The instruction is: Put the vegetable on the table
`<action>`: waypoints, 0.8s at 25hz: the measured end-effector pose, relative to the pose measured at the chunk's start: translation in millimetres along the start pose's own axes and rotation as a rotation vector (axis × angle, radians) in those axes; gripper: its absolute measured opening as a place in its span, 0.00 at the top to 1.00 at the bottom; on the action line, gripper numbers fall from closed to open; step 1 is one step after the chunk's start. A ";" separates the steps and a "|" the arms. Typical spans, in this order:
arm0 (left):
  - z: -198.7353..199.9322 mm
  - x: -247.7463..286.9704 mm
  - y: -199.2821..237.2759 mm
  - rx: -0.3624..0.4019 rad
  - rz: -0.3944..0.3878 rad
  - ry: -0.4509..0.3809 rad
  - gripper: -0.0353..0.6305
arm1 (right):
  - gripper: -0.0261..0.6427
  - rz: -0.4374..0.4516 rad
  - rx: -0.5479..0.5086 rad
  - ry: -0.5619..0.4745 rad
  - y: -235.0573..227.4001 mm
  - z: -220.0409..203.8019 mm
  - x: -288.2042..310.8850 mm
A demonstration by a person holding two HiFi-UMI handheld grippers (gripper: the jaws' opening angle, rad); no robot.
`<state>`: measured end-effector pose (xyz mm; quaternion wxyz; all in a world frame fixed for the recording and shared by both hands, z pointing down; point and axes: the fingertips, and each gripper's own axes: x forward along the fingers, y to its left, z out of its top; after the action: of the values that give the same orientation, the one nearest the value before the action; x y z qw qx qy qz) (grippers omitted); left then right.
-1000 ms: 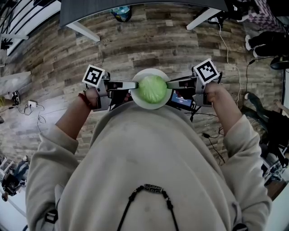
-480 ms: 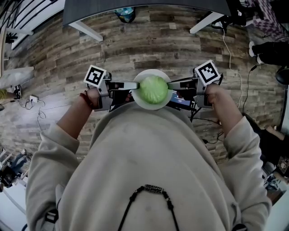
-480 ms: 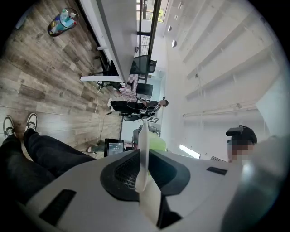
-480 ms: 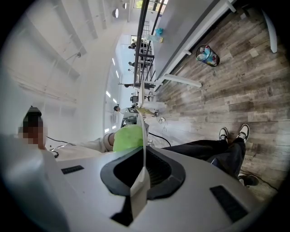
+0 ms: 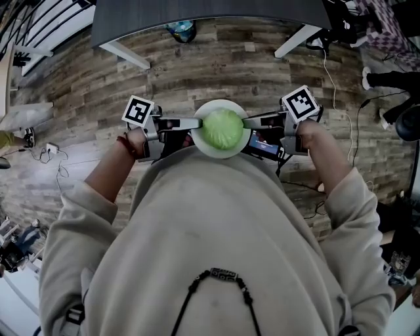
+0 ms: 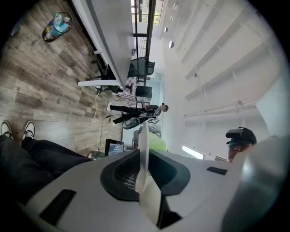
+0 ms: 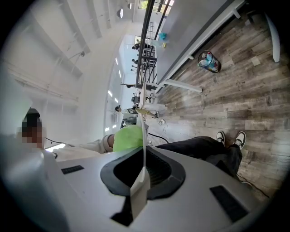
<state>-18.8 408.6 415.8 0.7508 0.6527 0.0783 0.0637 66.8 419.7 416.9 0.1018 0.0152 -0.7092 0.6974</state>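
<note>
Jaws of the left gripper (image 5: 195, 123) clamp one rim of the white plate (image 5: 220, 104); the green vegetable (image 5: 222, 130) sits on it, unheld, likely light but prone to roll, so best carried by the plate; jaws of the right gripper (image 5: 247, 122) pinch the opposite rim.

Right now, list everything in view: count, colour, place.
cabbage: 1, green, on the plate
plate: 1, white, between both tongs
table: 1, dark top, white legs, ahead
bag: 1, bluish, on the floor under the table
floor: 1, brown wood planks, below
bystander: 1, dark trousers, far right
left tongs: 1, grey, shut on the plate's left rim
right tongs: 1, grey, shut on the plate's right rim
</note>
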 end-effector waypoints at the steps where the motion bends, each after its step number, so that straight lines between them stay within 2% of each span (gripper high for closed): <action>1: 0.1 -0.3 -1.6 0.003 -0.003 -0.002 0.86 | 0.92 -0.003 -0.005 0.000 1.0 0.6 -0.1; 11: 1.2 0.0 -3.1 0.006 -0.010 0.025 0.86 | 0.92 -0.009 -0.013 -0.005 2.4 2.7 0.0; 20: 36.9 -5.6 -5.0 0.018 -0.018 0.061 0.86 | 0.92 -0.022 0.001 -0.050 -0.7 34.1 -5.3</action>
<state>-16.9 371.0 416.1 0.7427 0.6565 0.1075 0.0762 67.9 385.2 416.5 0.0916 0.0406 -0.7108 0.6962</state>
